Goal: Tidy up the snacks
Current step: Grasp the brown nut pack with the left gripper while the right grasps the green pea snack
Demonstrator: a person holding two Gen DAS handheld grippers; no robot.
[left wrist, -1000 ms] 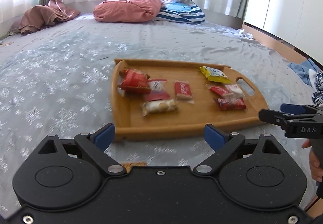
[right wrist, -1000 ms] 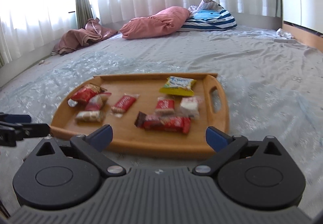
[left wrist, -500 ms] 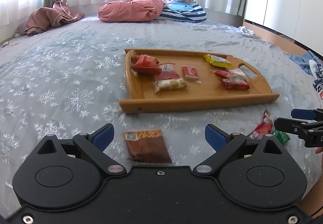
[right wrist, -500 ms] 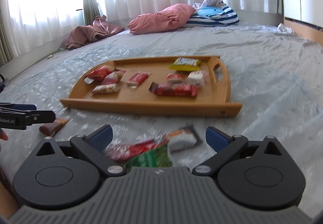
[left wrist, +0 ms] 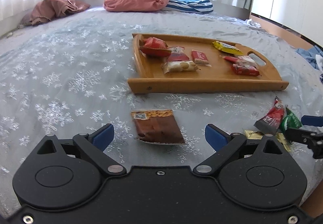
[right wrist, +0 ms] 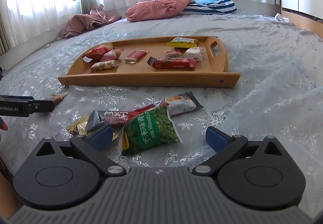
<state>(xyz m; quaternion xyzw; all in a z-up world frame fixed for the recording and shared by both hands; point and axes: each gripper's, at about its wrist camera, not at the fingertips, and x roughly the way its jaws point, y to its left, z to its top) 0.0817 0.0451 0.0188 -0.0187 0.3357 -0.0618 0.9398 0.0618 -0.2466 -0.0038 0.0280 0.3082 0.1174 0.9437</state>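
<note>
Both the left gripper (left wrist: 159, 136) and right gripper (right wrist: 159, 136) are wide open and empty; the brown packet (left wrist: 157, 126) at 12 o'clock looks light and crinkly, so I'd pinch its long edges.

Both cameras now sit lower and farther back from the wooden tray (left wrist: 201, 84), so a brown nut packet (left wrist: 157, 127) lies between the open left gripper's (left wrist: 159, 136) jaws, which have just been closing slightly, and a green pea packet (right wrist: 149, 131) between the right gripper's (right wrist: 159, 137).

Snowflake-patterned pale grey sheet (left wrist: 60, 74), tan wooden tray (left wrist: 201, 84), green pea packet (right wrist: 153, 131)
</note>
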